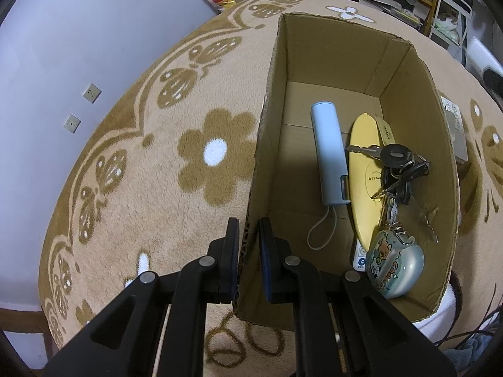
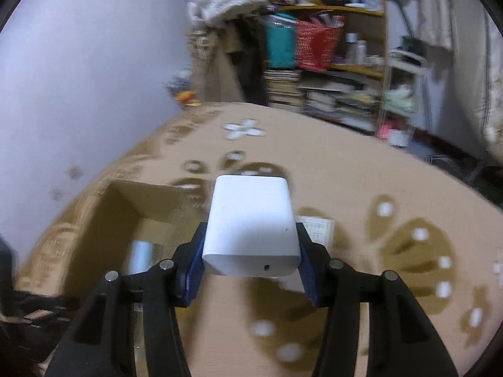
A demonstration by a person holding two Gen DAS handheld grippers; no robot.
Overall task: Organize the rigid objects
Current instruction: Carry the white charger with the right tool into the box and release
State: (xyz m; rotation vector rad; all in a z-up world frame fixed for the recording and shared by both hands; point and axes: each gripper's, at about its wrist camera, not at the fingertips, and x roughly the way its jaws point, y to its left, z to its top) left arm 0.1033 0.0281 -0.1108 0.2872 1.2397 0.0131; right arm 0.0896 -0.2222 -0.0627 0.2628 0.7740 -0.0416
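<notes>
An open cardboard box (image 1: 418,144) stands on a tan flowered blanket. My left gripper (image 1: 248,245) is shut on the box's near left wall, one finger outside and one inside. Inside lie a pale blue cylinder (image 1: 328,154) with a cord loop, a yellow oval case (image 1: 366,176), a bunch of keys (image 1: 396,163) and a cartoon-printed egg-shaped charm (image 1: 396,267). My right gripper (image 2: 251,251) is shut on a white rounded block (image 2: 251,229), a charger, held up in the air. The same box (image 2: 103,220) shows blurred at the lower left of the right wrist view.
A small printed carton (image 1: 456,128) lies on the blanket just right of the box, also visible as a carton (image 2: 317,226) behind the charger. Cluttered shelves (image 2: 339,72) with books and baskets stand beyond the blanket. A lavender wall (image 1: 78,47) is at left.
</notes>
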